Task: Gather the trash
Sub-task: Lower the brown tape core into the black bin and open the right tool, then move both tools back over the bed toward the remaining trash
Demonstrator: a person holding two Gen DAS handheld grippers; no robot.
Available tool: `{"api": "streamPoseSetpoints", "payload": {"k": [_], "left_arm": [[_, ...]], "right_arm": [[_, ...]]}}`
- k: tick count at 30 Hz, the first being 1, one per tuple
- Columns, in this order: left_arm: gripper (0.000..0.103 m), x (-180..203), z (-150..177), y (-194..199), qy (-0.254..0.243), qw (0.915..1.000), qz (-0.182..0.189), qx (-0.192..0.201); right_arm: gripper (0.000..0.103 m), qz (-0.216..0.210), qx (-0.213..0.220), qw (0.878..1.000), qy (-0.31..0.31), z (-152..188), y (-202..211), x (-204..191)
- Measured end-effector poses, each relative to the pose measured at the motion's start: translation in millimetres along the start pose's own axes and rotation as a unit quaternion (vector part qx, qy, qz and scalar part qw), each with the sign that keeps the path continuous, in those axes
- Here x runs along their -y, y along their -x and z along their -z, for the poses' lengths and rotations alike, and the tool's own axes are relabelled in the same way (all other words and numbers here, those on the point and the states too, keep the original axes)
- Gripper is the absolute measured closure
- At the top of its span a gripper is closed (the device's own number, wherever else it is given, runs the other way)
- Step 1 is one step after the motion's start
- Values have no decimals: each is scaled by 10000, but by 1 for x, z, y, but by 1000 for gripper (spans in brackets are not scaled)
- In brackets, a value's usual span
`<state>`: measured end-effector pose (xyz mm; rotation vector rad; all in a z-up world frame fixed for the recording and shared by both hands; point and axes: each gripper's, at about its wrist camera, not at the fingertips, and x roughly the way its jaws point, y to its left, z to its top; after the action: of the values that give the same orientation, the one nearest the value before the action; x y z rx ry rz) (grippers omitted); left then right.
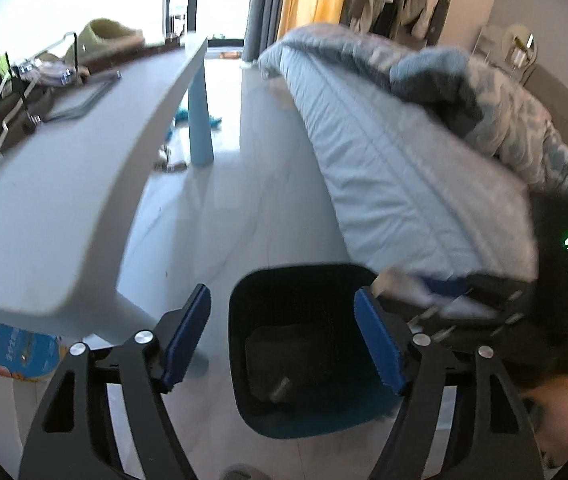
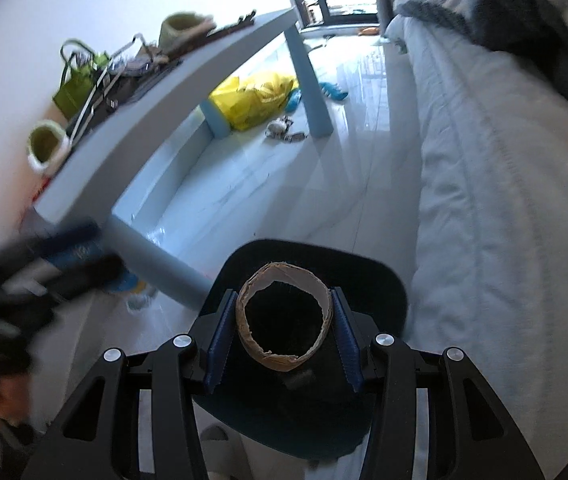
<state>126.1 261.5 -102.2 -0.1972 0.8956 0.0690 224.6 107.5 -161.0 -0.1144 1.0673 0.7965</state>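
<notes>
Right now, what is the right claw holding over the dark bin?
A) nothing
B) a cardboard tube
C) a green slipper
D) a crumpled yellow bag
B: in the right wrist view the right claw has its blue pads pressed on both sides of a brown cardboard tube, open end facing the camera, right above the dark bin.

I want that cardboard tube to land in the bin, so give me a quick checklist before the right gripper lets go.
1. Cardboard tube gripped between right gripper fingers: ok.
2. Tube over the dark bin opening: ok.
3. Left gripper open, nothing between its fingers: ok.
4. Left gripper out of the drop path: cannot tell; it hovers over the same bin.
5. Room left in the bin: ok, only a few items on the bottom.
</notes>
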Motion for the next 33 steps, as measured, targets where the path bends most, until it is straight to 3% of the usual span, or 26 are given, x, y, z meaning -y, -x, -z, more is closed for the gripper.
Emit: {"api": "streamPoseSetpoints", "payload": {"k": [3,8,16,18,24,33], "left_arm": [[29,-3,-4,9,142,9997,101,143],[40,-4,-13,20,354,9985,320,261],[42,3,-26,39,571,9950,624,536],[42,6,-30,44,565,9947,599,622],[42,13,-37,56,348,9950,445,829],[38,32,-49,75,246,9915,534,1157]], "right_arm": [[55,40,-235,9997,56,7,-20,-6],[55,197,-571,9980,199,17,-45,-10],[54,508,-1054,9925,356,34,-75,-17],[39,527,-1128,9915,382,36,-77,-18],[36,456,-869,9946,348,26,-57,-20],[36,240,-99,9989,401,6,12,-23]]}}
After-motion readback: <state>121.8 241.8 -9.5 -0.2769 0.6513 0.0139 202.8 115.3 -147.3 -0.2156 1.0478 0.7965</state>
